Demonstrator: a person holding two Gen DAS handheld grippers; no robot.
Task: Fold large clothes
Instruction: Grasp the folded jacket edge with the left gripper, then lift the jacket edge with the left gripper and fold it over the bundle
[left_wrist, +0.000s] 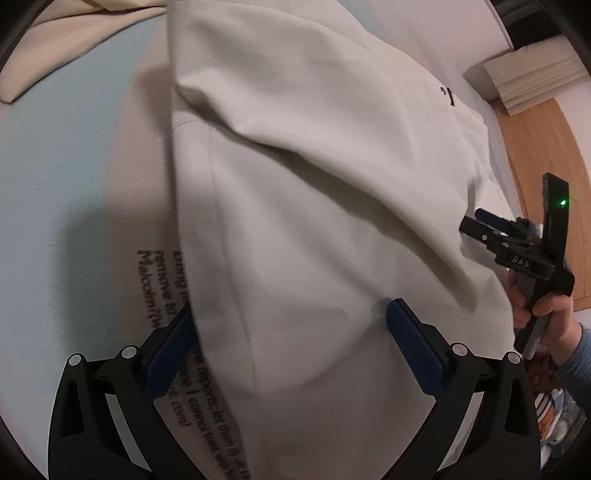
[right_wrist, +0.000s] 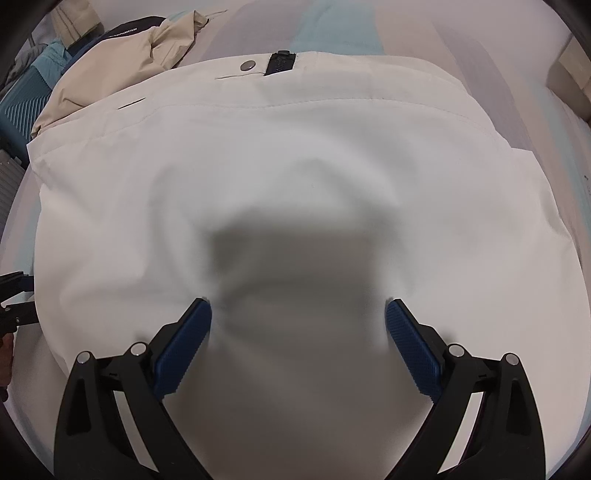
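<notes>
**Two claws spread wide over a white jacket**

Both grippers point steeply down at the same pale garment. The right gripper (right_wrist: 298, 343) has its blue pads (right_wrist: 183, 347) standing far apart, both tips resting on or just above the white jacket (right_wrist: 295, 177); cloth fills the gap between them, but the pads do not pinch it. A dark shadow of the tool lies on the fabric directly ahead of the fingers. Farther ahead, the jacket's stitched hem runs across, and beyond it sit a metal snap (right_wrist: 247, 65) and the dark end of a zipper (right_wrist: 280, 62). Ahead and to the left lies a crumpled beige garment (right_wrist: 110, 74), with a teal ribbed case (right_wrist: 26, 99) at the far left edge.

The left gripper (left_wrist: 290, 343) is likewise spread apart, clamping nothing. Its left pad (left_wrist: 173, 350) sits at the jacket's edge, over a sheet printed with black text (left_wrist: 166, 288); its right pad lies against the cloth. A long diagonal fold of the jacket (left_wrist: 314, 147) rises ahead. Off to the right, a hand (left_wrist: 543, 314) holds the other tool beside the jacket's edge, with a wooden floor (left_wrist: 543, 155) beyond.
</notes>
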